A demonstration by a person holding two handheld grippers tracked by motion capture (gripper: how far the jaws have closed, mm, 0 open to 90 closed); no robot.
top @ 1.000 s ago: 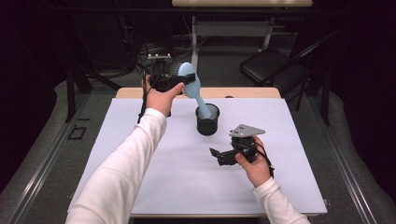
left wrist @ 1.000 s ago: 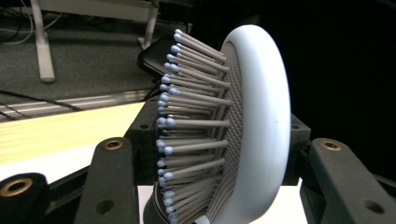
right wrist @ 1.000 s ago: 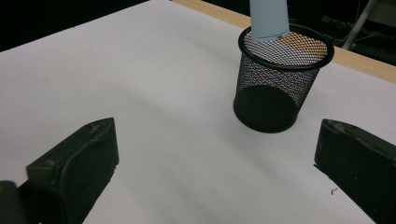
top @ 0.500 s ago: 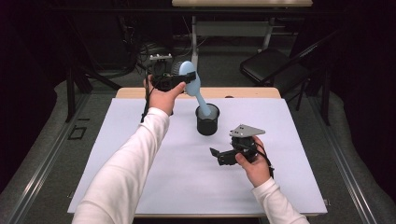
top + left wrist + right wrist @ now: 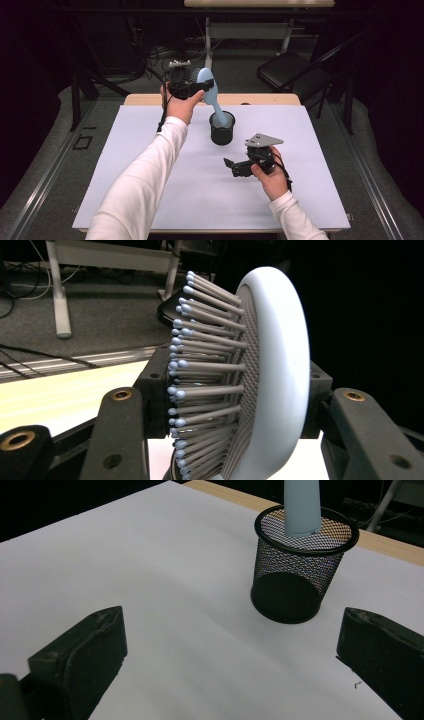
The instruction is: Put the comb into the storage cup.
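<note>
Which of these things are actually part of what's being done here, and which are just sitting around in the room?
Part of the job:
- light blue hairbrush, clamped by its head in the left tool
- black mesh cup, with the brush handle dipping into it
- right tool, open, resting near the cup

Just about:
- folding chair beyond the table
- cables on the floor
- white table cover
</note>
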